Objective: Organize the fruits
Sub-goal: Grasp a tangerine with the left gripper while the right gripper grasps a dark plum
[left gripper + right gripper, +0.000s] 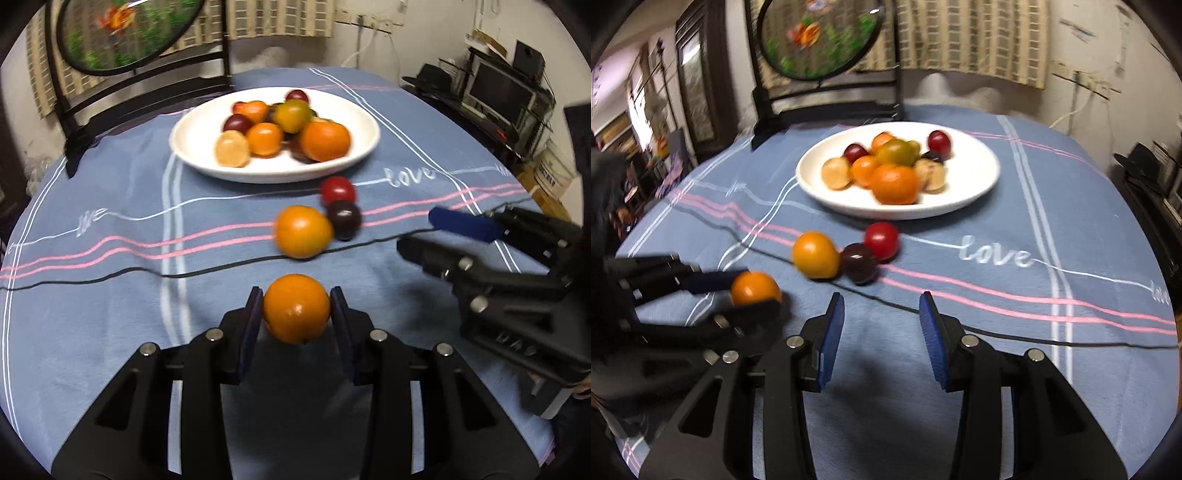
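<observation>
An orange [296, 308] is sitting clamped between the blue pads of the left gripper [296, 310], held just above the blue striped cloth [110, 295] covering the desk. At about twelve o'clock from it, three loose fruits are lying together on the cloth — a second orange [302, 231], a dark plum [344, 218] touching its right side, and a red plum [337, 189] just behind that. Farther along the same line, a white plate [195, 147] is carrying a heap of oranges, plums and what looks like a greenish fruit, though motion blur is smearing the pile. The right gripper [882, 332] is hovering at roughly three o'clock from the held orange — its jaws are standing apart with nothing between them. Behind the plate, a dark chair [147, 88] is standing at the desk's far edge.
</observation>
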The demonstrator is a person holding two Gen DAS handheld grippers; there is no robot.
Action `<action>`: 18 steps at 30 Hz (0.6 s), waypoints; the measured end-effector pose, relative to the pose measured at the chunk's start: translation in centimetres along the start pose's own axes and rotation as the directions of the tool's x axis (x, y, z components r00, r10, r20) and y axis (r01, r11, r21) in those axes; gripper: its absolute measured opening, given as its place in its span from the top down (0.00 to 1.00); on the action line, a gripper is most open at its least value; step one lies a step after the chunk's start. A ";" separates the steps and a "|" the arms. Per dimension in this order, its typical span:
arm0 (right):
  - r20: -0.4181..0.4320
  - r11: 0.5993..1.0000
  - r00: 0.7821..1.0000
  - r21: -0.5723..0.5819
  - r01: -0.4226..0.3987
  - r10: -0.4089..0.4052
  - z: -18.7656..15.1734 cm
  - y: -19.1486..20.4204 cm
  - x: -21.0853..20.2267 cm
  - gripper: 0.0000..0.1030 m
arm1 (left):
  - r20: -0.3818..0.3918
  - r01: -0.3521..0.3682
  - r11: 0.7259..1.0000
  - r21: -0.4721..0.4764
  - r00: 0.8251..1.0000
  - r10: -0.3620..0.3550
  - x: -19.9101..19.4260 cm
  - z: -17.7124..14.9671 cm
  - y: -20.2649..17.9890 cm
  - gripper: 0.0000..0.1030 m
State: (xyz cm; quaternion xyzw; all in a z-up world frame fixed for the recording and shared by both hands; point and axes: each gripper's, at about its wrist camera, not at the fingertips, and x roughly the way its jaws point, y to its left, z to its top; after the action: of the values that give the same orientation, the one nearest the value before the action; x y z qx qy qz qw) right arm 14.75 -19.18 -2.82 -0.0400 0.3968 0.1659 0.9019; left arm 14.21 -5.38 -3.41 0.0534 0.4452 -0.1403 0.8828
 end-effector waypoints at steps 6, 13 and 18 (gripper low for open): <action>-0.063 0.998 0.998 -0.068 0.011 -0.016 1.3 1.8 3.2 0.59 | 0.002 -0.015 0.999 -0.039 1.000 0.015 -0.3 0.2 2.6 0.63; -0.072 0.992 0.995 -0.114 0.062 -0.071 2.4 2.6 5.3 0.72 | -0.009 -0.013 0.999 -0.049 1.000 0.012 0.3 0.2 3.4 0.63; -0.067 0.995 0.996 -0.094 0.046 -0.052 2.4 2.6 4.7 0.74 | -0.011 -0.017 0.999 -0.052 1.000 0.016 0.2 0.3 3.4 0.63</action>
State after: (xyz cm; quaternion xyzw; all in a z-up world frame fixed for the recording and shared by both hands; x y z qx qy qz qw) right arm 18.52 -14.99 -4.45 -0.0972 0.4188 0.1606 0.8885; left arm 15.57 -2.21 -3.49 0.0349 0.4528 -0.1211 0.8827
